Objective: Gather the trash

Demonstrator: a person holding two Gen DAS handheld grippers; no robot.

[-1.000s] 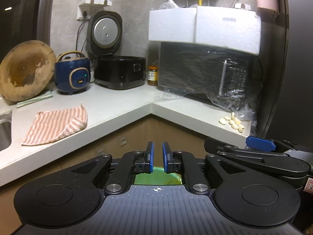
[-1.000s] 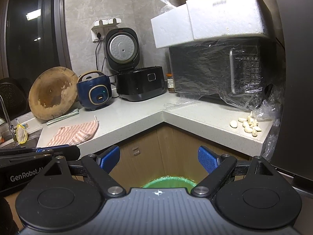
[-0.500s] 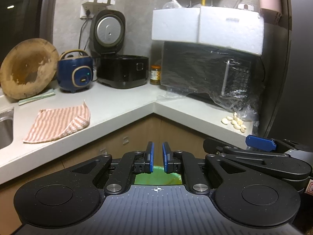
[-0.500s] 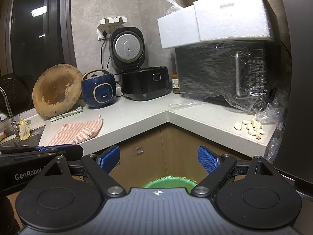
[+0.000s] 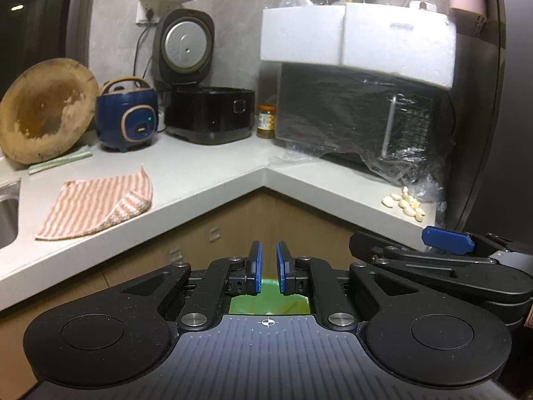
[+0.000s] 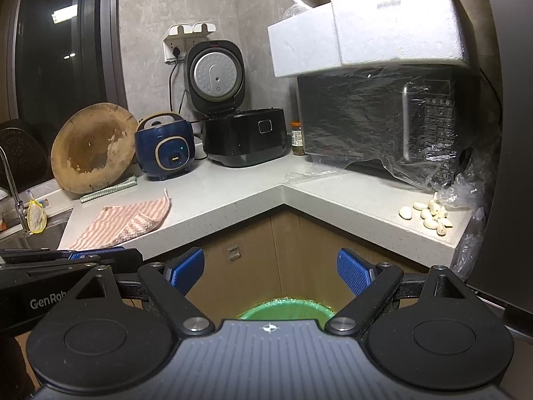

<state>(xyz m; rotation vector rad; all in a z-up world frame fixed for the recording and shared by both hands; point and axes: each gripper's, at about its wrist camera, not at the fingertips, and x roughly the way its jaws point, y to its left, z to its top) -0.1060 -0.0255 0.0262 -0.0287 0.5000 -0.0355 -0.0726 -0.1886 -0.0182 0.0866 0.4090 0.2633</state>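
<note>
— How do the claws stand?

— The left claw (image 5: pixel 268 266) has its blue pads (image 5: pixel 256 265) drawn near each other with a narrow gap between them, and nothing is gripped. The right claw (image 6: pixel 270 270) is spread wide, its pads (image 6: pixel 185 268) far apart and bare.

— Any writing you can read?

— On the left claw's body, seen at the left edge of the right wrist view, white letters read "GenRob" before the frame cuts them off. The jar (image 6: pixel 297 137) by the microwave (image 6: pixel 393 123) carries a label, too small to read.

— And the trash?

— The green-lined trash bin (image 6: pixel 286 307) sits on the floor in the cabinet corner, directly under both claws, its mouth facing up. From the left wrist only a green patch (image 5: pixel 269 301) shows below the pads. What lies inside cannot be made out.

— Further out?

— The L-shaped worktop (image 5: pixel 213 173) carries a striped cloth (image 5: pixel 100 205) on the left, garlic cloves (image 6: pixel 428 213) on the right near crumpled plastic, a blue cooker (image 5: pixel 126 118), a black cooker (image 5: pixel 210 113) with its lid up, a round wooden board (image 5: pixel 43 110) leaning at the wall, and a white foam box (image 6: pixel 366 26) atop the microwave.
</note>
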